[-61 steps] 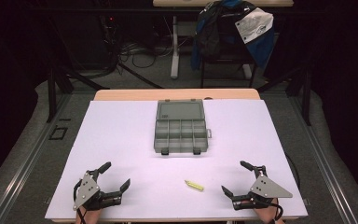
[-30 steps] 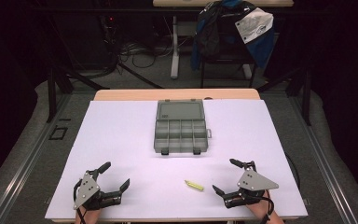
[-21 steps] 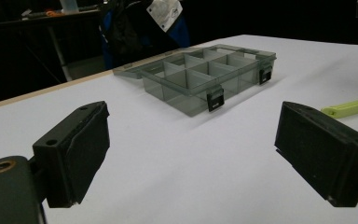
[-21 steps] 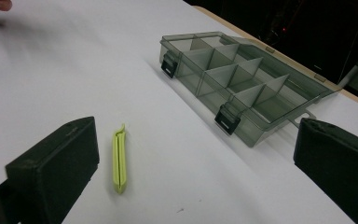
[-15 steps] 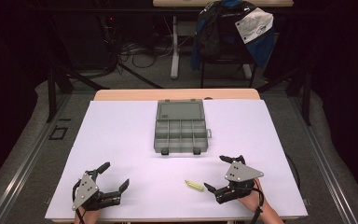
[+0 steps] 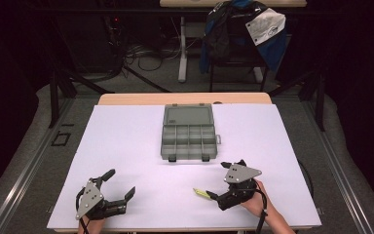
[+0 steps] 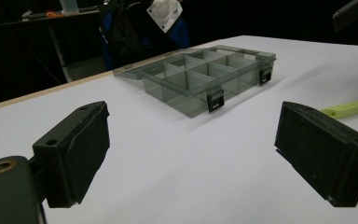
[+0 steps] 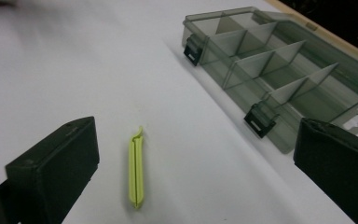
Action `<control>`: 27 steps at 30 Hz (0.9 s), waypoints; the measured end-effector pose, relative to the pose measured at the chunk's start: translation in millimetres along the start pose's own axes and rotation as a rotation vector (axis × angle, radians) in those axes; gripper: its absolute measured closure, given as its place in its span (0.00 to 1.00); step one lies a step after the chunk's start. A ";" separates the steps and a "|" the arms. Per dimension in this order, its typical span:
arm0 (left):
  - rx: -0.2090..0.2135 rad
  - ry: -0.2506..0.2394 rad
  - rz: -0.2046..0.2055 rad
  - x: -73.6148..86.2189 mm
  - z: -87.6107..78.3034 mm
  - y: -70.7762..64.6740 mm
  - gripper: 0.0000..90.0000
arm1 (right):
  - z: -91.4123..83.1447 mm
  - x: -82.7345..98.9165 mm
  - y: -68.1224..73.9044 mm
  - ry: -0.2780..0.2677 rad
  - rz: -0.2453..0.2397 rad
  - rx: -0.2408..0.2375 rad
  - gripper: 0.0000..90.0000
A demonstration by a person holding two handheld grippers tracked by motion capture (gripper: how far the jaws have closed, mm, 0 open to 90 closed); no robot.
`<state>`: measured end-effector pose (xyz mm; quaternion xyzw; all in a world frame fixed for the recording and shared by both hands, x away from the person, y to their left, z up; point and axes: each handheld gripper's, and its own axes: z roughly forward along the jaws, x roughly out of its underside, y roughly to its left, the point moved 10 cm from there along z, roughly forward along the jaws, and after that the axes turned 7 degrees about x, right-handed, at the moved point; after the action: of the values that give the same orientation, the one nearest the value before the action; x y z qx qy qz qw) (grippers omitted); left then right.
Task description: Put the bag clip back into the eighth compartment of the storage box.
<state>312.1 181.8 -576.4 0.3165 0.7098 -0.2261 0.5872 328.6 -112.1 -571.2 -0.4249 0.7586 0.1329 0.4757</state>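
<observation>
One clip (image 8: 136, 170) seam visible in right gripper view

Clip (image 6: 202, 194) on table (image 6: 126, 141), before the compartment box (image 6: 188, 134)

Right gripper view: organiser box (image 8: 279, 70) far corner cut off by right picture edge. Left gripper view: yellow-green clip (image 7: 348, 108) near end hidden behind a jaw. High view: both forearms cut off at bottom edge; clip's shape too small to tell.
</observation>
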 end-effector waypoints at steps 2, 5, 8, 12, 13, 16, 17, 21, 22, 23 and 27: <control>-0.001 0.000 -0.001 0.1 0.0 0.5 0.11 | 1.3 0.5 0.9 0.010 -0.004 -0.003 0.00; -0.002 -0.001 -0.002 0.0 -0.3 0.5 0.11 | 6.3 1.5 4.6 0.050 -0.012 -0.027 0.00; -0.001 0.001 -0.003 0.1 -0.6 -0.1 0.11 | 8.0 -0.5 6.2 0.066 -0.015 -0.039 0.00; 0.001 0.002 0.000 0.1 -0.1 -0.4 0.11 | 9.6 -2.8 8.1 0.082 -0.018 -0.052 0.00; 0.000 0.005 -0.001 0.4 0.1 -0.4 0.11 | 10.8 -3.2 8.8 0.088 -0.022 -0.056 0.00; 0.000 0.010 0.002 0.9 0.1 -0.7 0.11 | 15.3 -2.8 11.2 0.119 -0.011 -0.076 0.00; -0.001 0.008 0.003 0.5 -0.2 -0.5 0.11 | 17.0 -2.3 12.1 0.132 -0.011 -0.082 0.00; -0.006 0.005 -0.002 0.4 -0.8 0.3 0.11 | 23.3 -0.1 18.2 0.197 -0.021 -0.118 0.00; -0.007 0.005 -0.001 0.3 -0.8 0.3 0.11 | 24.7 0.1 19.3 0.209 -0.021 -0.128 0.00; -0.005 0.005 0.003 0.3 -0.6 -0.2 0.11 | 25.7 0.4 20.6 0.218 -0.023 -0.136 0.00; -0.002 0.007 0.005 0.3 -0.4 -0.9 0.11 | 30.0 2.7 24.8 0.262 -0.040 -0.154 0.00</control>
<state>311.3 181.5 -576.6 0.3185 0.7113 -0.2228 0.5856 327.3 -80.4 -593.9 -0.4888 0.7933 0.1247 0.3408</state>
